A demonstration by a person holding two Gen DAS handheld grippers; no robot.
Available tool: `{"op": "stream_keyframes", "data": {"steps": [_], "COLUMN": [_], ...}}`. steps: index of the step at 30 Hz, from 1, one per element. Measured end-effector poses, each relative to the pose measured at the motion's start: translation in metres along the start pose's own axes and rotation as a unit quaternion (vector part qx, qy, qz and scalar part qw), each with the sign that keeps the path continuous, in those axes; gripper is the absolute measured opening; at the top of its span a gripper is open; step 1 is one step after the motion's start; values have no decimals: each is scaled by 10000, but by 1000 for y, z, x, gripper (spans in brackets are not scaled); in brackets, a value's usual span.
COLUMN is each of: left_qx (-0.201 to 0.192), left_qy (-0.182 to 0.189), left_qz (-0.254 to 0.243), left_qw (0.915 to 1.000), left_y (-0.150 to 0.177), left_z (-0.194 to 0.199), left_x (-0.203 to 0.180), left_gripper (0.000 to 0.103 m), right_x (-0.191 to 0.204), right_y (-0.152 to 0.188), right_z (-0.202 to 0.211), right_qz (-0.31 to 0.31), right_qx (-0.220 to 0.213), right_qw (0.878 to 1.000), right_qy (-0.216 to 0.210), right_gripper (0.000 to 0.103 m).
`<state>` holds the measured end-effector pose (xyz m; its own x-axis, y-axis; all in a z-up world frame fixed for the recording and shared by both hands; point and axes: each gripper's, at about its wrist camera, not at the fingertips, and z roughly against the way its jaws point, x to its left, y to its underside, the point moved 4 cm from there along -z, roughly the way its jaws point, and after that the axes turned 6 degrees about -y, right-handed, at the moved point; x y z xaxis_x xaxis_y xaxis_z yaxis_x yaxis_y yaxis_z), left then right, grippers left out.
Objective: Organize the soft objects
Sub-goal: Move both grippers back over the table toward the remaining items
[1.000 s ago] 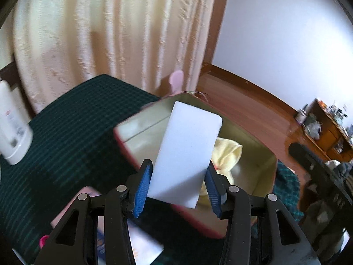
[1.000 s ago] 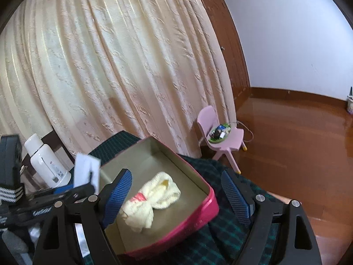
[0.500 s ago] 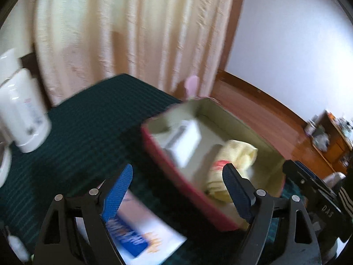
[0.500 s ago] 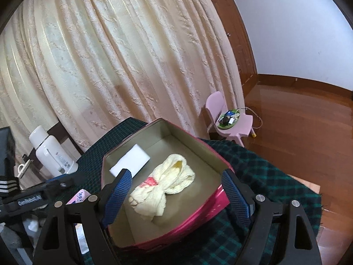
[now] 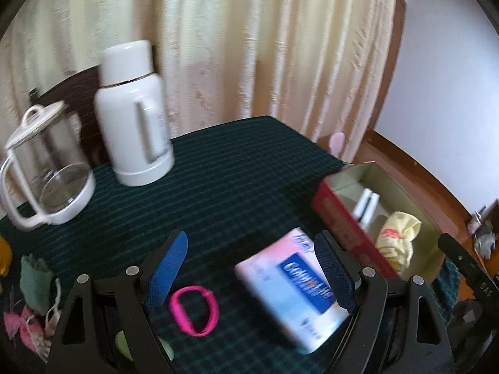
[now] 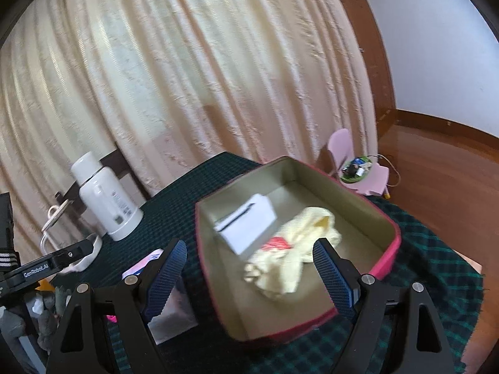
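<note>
Both claws spread and empty, two soft things boxed, more waiting on the counter.

Left claw (image 5: pixel 251 269) hangs wide open over the dark checked counter (image 5: pixel 224 171), gripping nothing, with a pink-and-blue packet (image 5: pixel 293 283) and a pink band (image 5: pixel 194 310) lying between and below its fingers; right claw (image 6: pixel 249 275) is likewise spread, hovering at the near edge of the red box (image 6: pixel 388 246). Inside that box a white sponge block (image 6: pixel 248 227) lies beside a yellow cloth bundle (image 6: pixel 293 258), so those two look sorted. Left to do, as I judge it: the packet, and the green and pink fabric bits (image 5: pixel 32 283) at the counter's left edge. A white flask (image 5: pixel 134 115) and glass jug (image 5: pixel 46 168) stand well apart.
</note>
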<state>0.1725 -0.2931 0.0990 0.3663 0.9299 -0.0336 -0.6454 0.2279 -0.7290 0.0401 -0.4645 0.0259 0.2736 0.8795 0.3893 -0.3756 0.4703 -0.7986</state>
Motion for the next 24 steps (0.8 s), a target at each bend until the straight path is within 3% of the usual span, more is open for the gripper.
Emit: {"op": "stream_keyframes", "data": {"steps": [14,24], "left_qx": [-54,-160], "left_qy": [-583,-1272], "left_qz": [747,929], "left_qw": [9955,9874], "left_y": [43,77], "left_z": [36,64], "left_x": [92,141], "left_gripper": [84,84], "right_x": [95,175], "right_y": [-3,37], "right_z": [-35,-70], "right_qz": [848,1368], "right_qx": [457,1274], "right_qw": [9922,9684], "right_qy": [-787,-1653], "right_gripper": [88,87]}}
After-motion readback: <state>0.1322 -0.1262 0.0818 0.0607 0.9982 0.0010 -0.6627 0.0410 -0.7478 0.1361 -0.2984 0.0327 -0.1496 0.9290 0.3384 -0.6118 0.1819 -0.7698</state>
